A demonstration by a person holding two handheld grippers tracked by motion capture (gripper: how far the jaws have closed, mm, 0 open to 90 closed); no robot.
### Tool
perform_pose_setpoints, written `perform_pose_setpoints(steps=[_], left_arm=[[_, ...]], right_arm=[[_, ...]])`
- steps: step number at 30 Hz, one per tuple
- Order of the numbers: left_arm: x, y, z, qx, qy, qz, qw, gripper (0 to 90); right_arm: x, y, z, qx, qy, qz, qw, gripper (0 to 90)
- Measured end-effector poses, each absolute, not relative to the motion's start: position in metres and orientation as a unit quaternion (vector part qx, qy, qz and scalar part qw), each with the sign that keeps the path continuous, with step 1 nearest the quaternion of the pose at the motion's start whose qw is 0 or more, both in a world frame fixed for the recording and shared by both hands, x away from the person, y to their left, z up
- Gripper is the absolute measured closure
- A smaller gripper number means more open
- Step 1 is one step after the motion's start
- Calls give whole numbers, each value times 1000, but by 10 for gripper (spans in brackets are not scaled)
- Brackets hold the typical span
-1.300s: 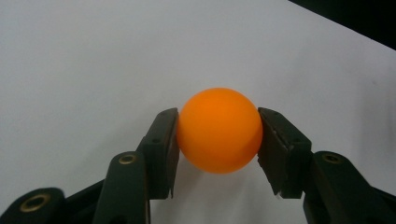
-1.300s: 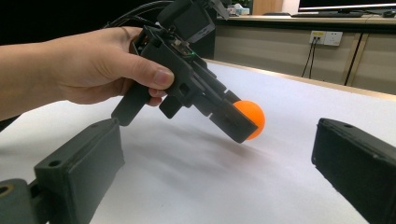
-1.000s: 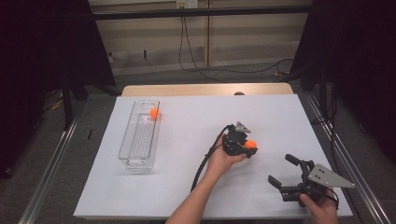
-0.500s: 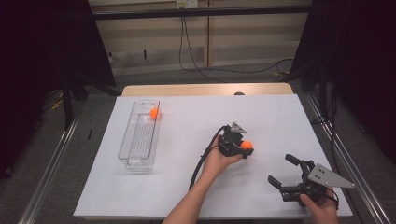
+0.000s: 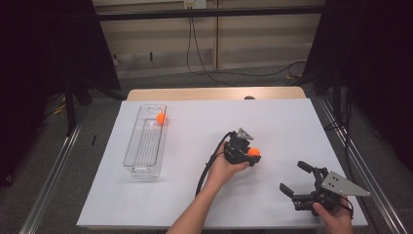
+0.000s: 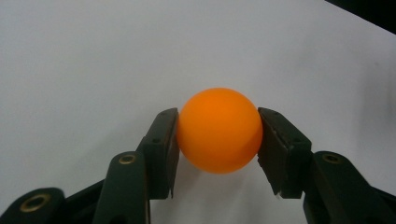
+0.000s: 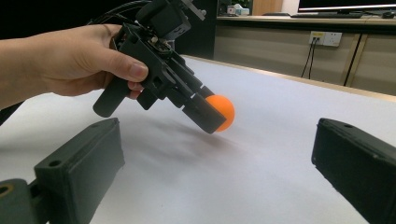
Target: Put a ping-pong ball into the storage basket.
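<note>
An orange ball [image 6: 219, 128] sits pinched between the two black pads of my left gripper [image 6: 218, 133], which is shut on it. In the high view the left gripper [image 5: 252, 156] holds the ball [image 5: 253, 152] near the middle of the white table. In the right gripper view the ball [image 7: 223, 111] hangs a little above the tabletop. My right gripper [image 5: 293, 176] rests near the front right corner, jaws wide open with nothing between them. A second orange ball [image 5: 160, 118] lies at the far end of a clear plastic tray [image 5: 145, 173] on the left.
The white table sheet [image 5: 292, 122] is bordered by a wooden strip [image 5: 214, 93] at the back. Metal rails [image 5: 53, 170] run along both sides. Cables trail on the floor behind.
The left gripper with the ball has shifted only slightly. The right gripper has stayed in place.
</note>
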State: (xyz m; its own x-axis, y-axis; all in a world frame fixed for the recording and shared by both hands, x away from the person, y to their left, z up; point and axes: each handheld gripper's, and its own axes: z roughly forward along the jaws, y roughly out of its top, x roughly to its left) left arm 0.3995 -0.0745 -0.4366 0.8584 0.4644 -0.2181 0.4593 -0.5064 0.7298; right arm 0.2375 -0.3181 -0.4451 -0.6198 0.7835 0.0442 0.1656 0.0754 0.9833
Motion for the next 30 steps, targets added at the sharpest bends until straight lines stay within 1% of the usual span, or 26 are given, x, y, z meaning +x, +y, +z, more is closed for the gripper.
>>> perform_pose_setpoints(steps=[30], left_arm=[[399,-57,-434,867,274,8,416,509]], right_arm=[[237,-318,-445,347,685,584,266,19]])
